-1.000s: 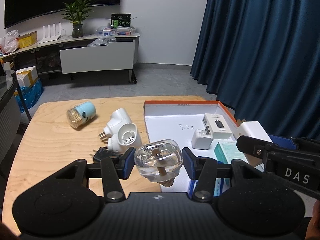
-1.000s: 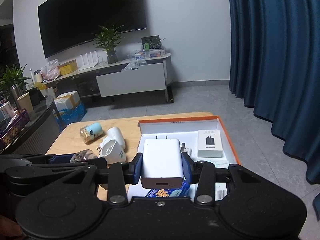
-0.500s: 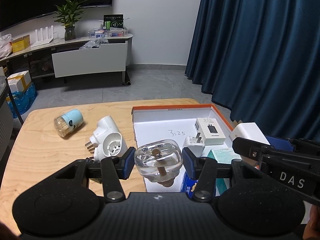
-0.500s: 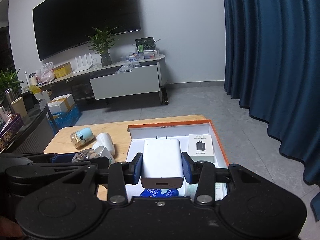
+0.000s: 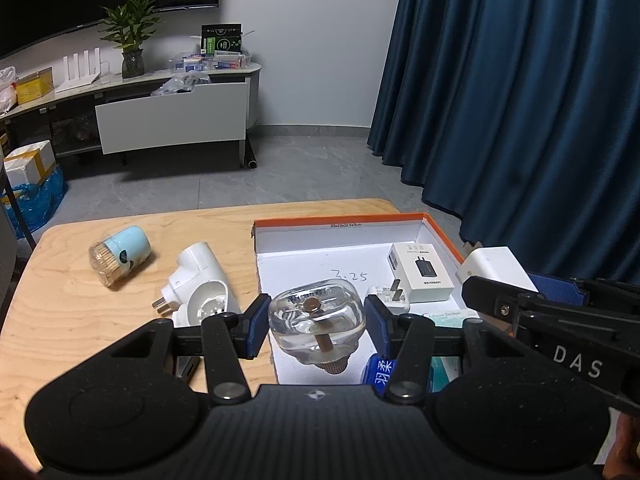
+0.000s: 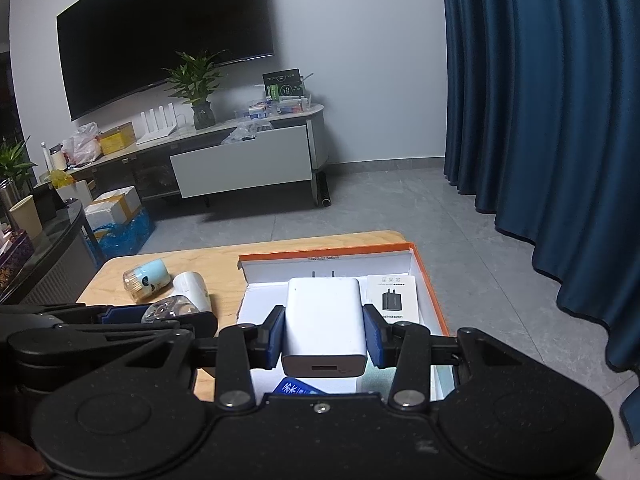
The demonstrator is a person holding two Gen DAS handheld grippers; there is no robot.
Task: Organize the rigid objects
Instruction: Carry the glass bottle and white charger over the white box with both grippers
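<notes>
My left gripper (image 5: 316, 326) is shut on a clear plastic bottle with a brown wick (image 5: 317, 322), held above the left side of the orange-rimmed white box (image 5: 336, 224). My right gripper (image 6: 324, 334) is shut on a white charger block (image 6: 324, 320), held over the same box (image 6: 424, 280); it also shows in the left wrist view (image 5: 494, 266). Inside the box lie a white charger carton (image 5: 420, 272), a small white plug (image 5: 390, 296), a teal carton (image 5: 448, 316) and a blue packet (image 5: 380, 372).
On the wooden table (image 5: 60, 320) left of the box lie a light-blue toothpick jar (image 5: 118, 256) on its side, a white travel adapter (image 5: 200, 288) and a dark item (image 5: 186, 366) under my left finger. Blue curtains (image 5: 520, 100) hang at the right.
Both grippers have moved right and forward over the box with their objects still held. The table items have shifted left in the left wrist view.
</notes>
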